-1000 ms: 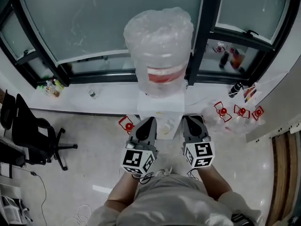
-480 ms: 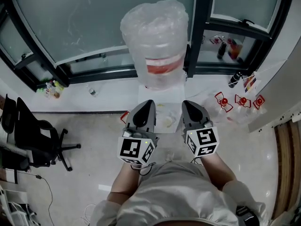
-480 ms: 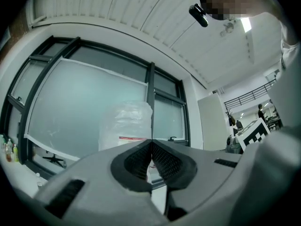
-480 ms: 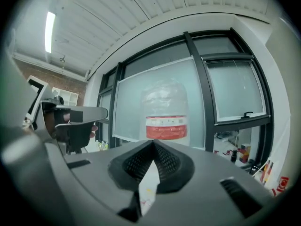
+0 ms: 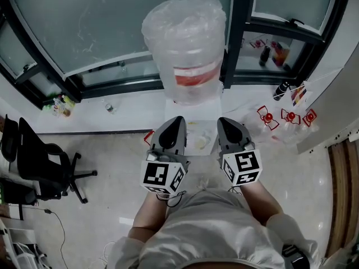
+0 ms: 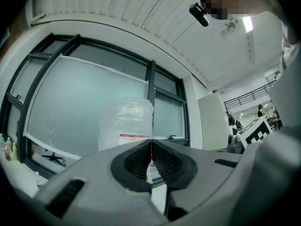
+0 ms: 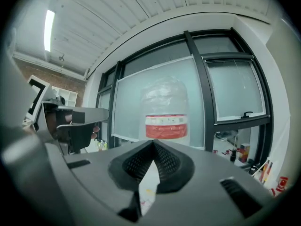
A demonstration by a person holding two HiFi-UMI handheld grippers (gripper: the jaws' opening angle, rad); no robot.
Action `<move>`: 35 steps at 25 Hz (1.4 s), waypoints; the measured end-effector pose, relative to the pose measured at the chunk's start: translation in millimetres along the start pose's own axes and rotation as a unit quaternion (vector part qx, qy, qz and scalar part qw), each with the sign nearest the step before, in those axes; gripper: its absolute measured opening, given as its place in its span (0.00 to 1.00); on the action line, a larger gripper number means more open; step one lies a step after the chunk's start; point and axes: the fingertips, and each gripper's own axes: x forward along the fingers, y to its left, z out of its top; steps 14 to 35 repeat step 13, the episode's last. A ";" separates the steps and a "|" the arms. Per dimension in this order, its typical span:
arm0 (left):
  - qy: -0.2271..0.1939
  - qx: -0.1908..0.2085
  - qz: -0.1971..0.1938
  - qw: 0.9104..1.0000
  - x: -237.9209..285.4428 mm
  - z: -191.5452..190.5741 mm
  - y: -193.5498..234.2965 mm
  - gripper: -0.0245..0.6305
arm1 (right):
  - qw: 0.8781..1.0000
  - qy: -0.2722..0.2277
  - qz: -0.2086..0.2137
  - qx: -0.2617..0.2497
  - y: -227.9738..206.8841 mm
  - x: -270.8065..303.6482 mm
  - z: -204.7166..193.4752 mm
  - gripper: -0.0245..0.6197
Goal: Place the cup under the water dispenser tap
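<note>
Head view: the left tool point(image 5: 177, 122) and right tool point(image 5: 222, 123) are held side by side, pointing at the dispenser point(image 5: 193, 132), which stands below the bottle point(image 5: 185, 43).

Left gripper view: jaws fully together, nothing between them. Right gripper view: jaws meet at the tips, nothing between them. Both tools are empty.

Cup: not visible in any view. Tap: hidden, as the dispenser front lies beneath the tools and the steep camera angle.

Step in hand (judgement): not settled. Shut, empty tools in front of the dispenser fit two stages:
1. The cup stands elsewhere, out of view, waiting for pick-up.
2. The cup stands under the tap, with the tools drawn clear.

Next move (judgement): the tap zone must come into sight before any further action can be chosen.
</note>
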 end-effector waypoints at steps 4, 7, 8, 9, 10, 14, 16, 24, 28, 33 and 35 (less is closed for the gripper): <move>0.009 0.001 -0.004 1.000 2.1 -5.8 3.0 0.07 | 1.000 0.003 -0.002 -0.001 1.5 1.8 -2.4 0.08; 0.013 -0.001 -0.007 1.000 3.4 -9.2 5.3 0.07 | 1.000 0.006 -0.001 0.000 3.3 3.9 -4.9 0.08; 0.014 -0.001 -0.008 1.000 4.1 -10.1 6.0 0.07 | 1.000 0.007 -0.001 0.002 3.5 4.8 -6.2 0.08; 0.014 -0.002 -0.009 1.000 5.1 -11.0 6.8 0.07 | 1.000 0.009 0.000 0.004 3.4 5.8 -7.4 0.08; 0.015 -0.001 -0.011 1.000 6.3 -11.7 7.6 0.07 | 1.000 0.010 0.000 0.006 3.2 6.9 -8.4 0.08; 0.016 -0.001 -0.015 1.000 9.9 -13.5 9.9 0.07 | 1.000 0.012 -0.003 0.005 2.8 10.2 -10.5 0.08; 0.016 -0.001 -0.015 1.000 9.9 -13.5 9.9 0.07 | 1.000 0.012 -0.003 0.005 2.8 10.2 -10.5 0.08; 0.016 -0.001 -0.015 1.000 9.9 -13.5 9.9 0.07 | 1.000 0.012 -0.003 0.005 2.8 10.2 -10.5 0.08; 0.016 -0.001 -0.015 1.000 9.9 -13.5 9.9 0.07 | 1.000 0.012 -0.003 0.005 2.8 10.2 -10.5 0.08; 0.016 -0.001 -0.015 1.000 9.9 -13.5 9.9 0.07 | 1.000 0.012 -0.003 0.005 2.8 10.2 -10.5 0.08; 0.016 -0.001 -0.015 1.000 9.9 -13.5 9.9 0.07 | 1.000 0.012 -0.003 0.005 2.8 10.2 -10.5 0.08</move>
